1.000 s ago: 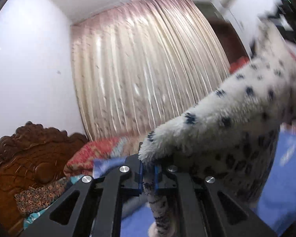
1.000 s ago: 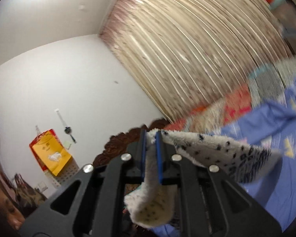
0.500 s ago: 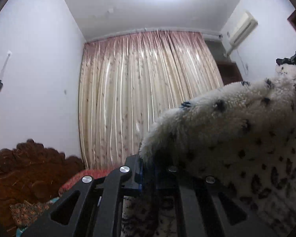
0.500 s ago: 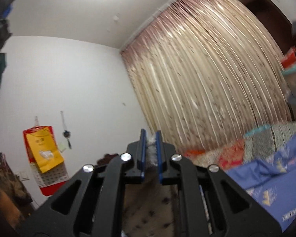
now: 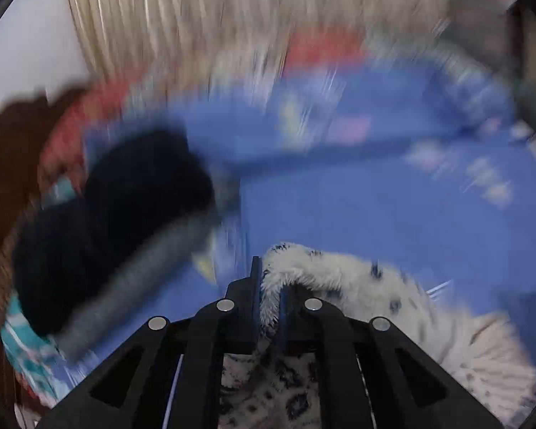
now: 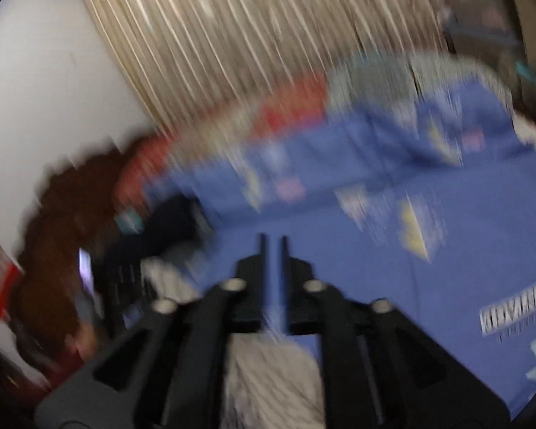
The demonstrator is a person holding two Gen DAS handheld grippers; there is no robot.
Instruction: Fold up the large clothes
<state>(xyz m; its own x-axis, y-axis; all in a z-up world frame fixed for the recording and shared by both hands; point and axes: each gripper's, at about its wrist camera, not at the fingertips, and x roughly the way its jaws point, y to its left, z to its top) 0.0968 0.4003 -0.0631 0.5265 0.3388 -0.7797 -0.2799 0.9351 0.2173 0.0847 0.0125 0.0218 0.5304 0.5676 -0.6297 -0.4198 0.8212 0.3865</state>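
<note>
A white fleece garment with dark spots (image 5: 357,282) lies over the blue bedsheet (image 5: 375,214). My left gripper (image 5: 269,286) is shut on a fluffy edge of it, and the rest trails down and to the right under the fingers. In the blurred right wrist view my right gripper (image 6: 274,261) has its jaws opening. Blue sheet (image 6: 375,268) shows through the gap between its tips. The fleece garment (image 6: 271,375) sits lower, between the finger bases, and no pad presses on it.
A dark navy garment (image 5: 125,207) is heaped at the left of the bed beside the carved brown headboard (image 5: 3,164). Red patterned pillows (image 6: 289,107) and a pale curtain (image 6: 268,28) lie beyond. Dark clutter (image 6: 125,279) sits by the bed's left side.
Both views have swung down from the curtain and ceiling to the bed. The right gripper has let the fleece edge out of its tips. The left one still holds the garment.
</note>
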